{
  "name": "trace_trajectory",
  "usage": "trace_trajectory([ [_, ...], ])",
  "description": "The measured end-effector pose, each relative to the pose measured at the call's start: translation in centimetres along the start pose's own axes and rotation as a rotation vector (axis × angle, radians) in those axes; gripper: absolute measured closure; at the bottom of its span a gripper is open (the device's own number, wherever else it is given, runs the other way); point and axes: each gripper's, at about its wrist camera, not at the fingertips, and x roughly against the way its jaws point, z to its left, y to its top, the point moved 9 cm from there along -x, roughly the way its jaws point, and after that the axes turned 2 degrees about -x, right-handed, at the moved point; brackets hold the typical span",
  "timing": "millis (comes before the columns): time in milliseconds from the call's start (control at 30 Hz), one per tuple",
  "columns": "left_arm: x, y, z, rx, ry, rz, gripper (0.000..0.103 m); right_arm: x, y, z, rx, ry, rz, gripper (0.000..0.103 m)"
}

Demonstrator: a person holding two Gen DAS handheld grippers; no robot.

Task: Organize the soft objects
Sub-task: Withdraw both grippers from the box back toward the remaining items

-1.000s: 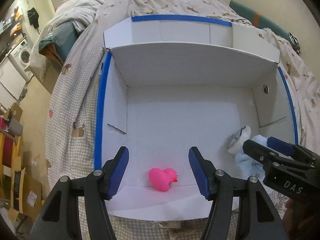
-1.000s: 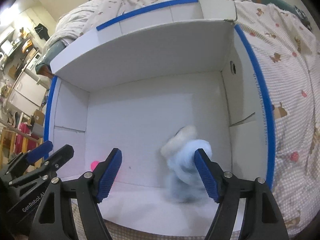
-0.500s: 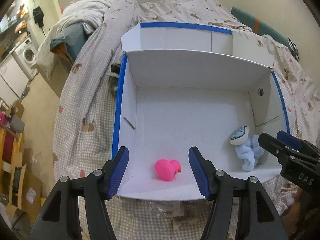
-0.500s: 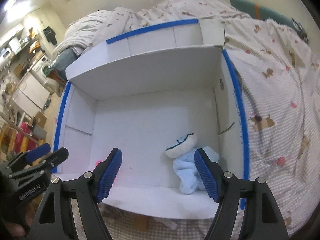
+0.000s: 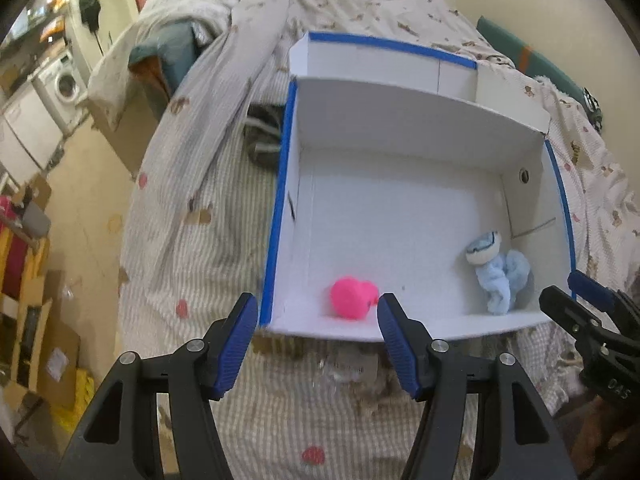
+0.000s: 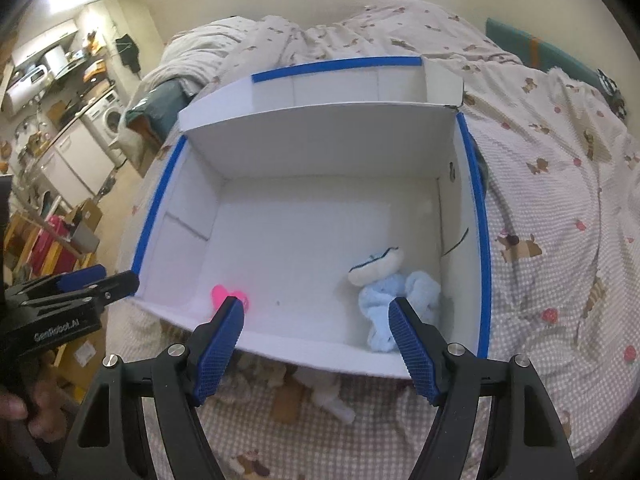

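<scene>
A white cardboard box with blue tape on its rims [image 5: 276, 236] [image 6: 482, 248] lies open on the bed. A pink soft duck [image 5: 353, 297] [image 6: 225, 294] sits near the box's front left corner. A light blue plush toy with a white head [image 5: 498, 270] [image 6: 394, 292] lies near the front right corner. My left gripper [image 5: 318, 330] is open and empty, held above the bed in front of the box. My right gripper [image 6: 316, 334] is open and empty, also in front of the box. Each gripper shows at the edge of the other's view.
The bed has a checked, animal-print cover [image 6: 560, 208] with a rumpled duvet [image 5: 248, 32] behind the box. A dark striped item [image 5: 262, 140] lies left of the box. Cartons and a washing machine [image 5: 66, 86] stand on the floor at left.
Both grippers have pulled back and up out of the box. The duck and the blue plush stay on the box floor, now farther away.
</scene>
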Motion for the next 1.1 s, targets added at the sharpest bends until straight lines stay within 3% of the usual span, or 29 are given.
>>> trace_trajectory([
  [67,0.2,-0.7,0.5,0.022,-0.029,0.016,0.044,0.4,-0.6,-0.1,-0.007,-0.007,0.009,0.024],
  [167,0.6,-1.2,2.2,0.07,0.008,0.014,0.044,0.7,-1.5,-1.1,-0.04,-0.025,0.024,0.024],
  [367,-0.2,-2.2,5.1,0.163,0.019,0.054,0.044,0.1,-2.7,-1.6,-0.128,0.089,0.108,0.024],
  [467,-1.4,-3.0,5.6,0.148,0.054,0.091,0.044,-0.7,-3.5,-1.2,-0.152,0.141,0.163,0.024],
  [633,-3.6,-4.8,3.9,0.12,-0.017,0.175,0.044,-2.6,-4.8,-1.0,-0.153,0.108,0.232,0.024],
  [800,-6.9,-6.8,0.7,0.094,-0.164,0.309,0.044,-4.0,-5.6,-1.6,-0.197,0.095,0.277,0.024],
  [933,-10.2,-7.6,0.2,0.153,-0.185,0.385,0.044,-4.4,-5.8,-1.9,-0.235,0.103,0.291,0.024],
  [1100,-12.8,-7.7,-0.6,0.122,-0.156,0.422,0.044,-4.7,-6.1,-2.7,-0.252,0.089,0.297,0.024],
])
